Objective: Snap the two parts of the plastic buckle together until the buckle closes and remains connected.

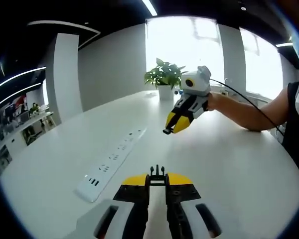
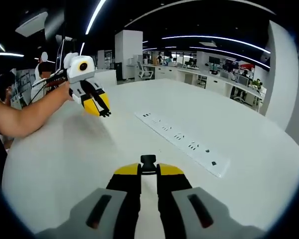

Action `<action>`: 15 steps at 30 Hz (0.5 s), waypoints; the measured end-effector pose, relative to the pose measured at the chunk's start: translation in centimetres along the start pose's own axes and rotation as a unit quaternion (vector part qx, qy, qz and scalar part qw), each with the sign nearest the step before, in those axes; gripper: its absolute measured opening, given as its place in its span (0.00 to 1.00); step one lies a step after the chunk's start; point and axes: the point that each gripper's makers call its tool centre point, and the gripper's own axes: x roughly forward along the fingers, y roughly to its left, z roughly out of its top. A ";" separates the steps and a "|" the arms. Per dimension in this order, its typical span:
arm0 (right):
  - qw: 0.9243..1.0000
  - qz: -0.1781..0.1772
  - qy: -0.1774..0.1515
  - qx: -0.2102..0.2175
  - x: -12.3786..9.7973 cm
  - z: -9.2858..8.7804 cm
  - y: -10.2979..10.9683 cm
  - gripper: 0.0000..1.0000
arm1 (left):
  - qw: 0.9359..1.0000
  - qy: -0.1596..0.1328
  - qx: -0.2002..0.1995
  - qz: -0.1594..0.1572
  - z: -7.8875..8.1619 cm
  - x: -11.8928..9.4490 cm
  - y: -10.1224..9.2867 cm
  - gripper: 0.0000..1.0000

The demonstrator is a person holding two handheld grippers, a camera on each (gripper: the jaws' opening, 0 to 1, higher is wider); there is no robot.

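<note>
A broad white table [image 1: 239, 164] is spreading across both views, and a long white power strip [image 1: 112, 162] is lying flat on it, between the two grippers in the right gripper view and off to one side of the jaws in the left gripper view. A potted green plant [image 1: 164, 77] is standing at the table's far edge in the left gripper view. A person's bare arm [image 1: 249, 112] is reaching in over the table, holding the right gripper [image 1: 173, 127] above the surface.

In the left gripper view, the left gripper [image 1: 157, 174] is pinching a black pronged buckle part [image 1: 157, 173] between its nearly closed yellow-and-black jaws, with the prongs sticking out past the tips. In the right gripper view, the right gripper's jaws are closed to a narrow gap on the other black buckle part [image 2: 148, 162], a blocky piece sitting at the tips. The two halves are well apart, each raised over the table.
</note>
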 end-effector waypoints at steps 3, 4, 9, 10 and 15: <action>1.000 0.002 -0.003 0.000 0.0 0.2 0.2 0.10 | 1.000 0.001 -0.003 -0.001 -0.2 0.2 -0.6 0.09; 1.000 0.002 -0.002 0.000 0.1 0.2 0.2 0.10 | 1.000 0.002 -0.004 0.002 -0.3 0.2 -0.6 0.09; 1.000 0.006 0.002 -0.006 0.3 0.1 0.8 0.10 | 1.000 0.009 -0.023 0.009 -0.8 0.5 -0.8 0.09; 1.000 0.006 0.002 -0.007 0.3 0.1 0.8 0.10 | 1.000 0.006 -0.024 0.006 -0.8 0.5 -0.9 0.09; 1.000 0.011 -0.002 -0.012 0.3 0.7 1.6 0.10 | 1.000 0.004 -0.021 0.006 -0.9 0.7 -1.5 0.09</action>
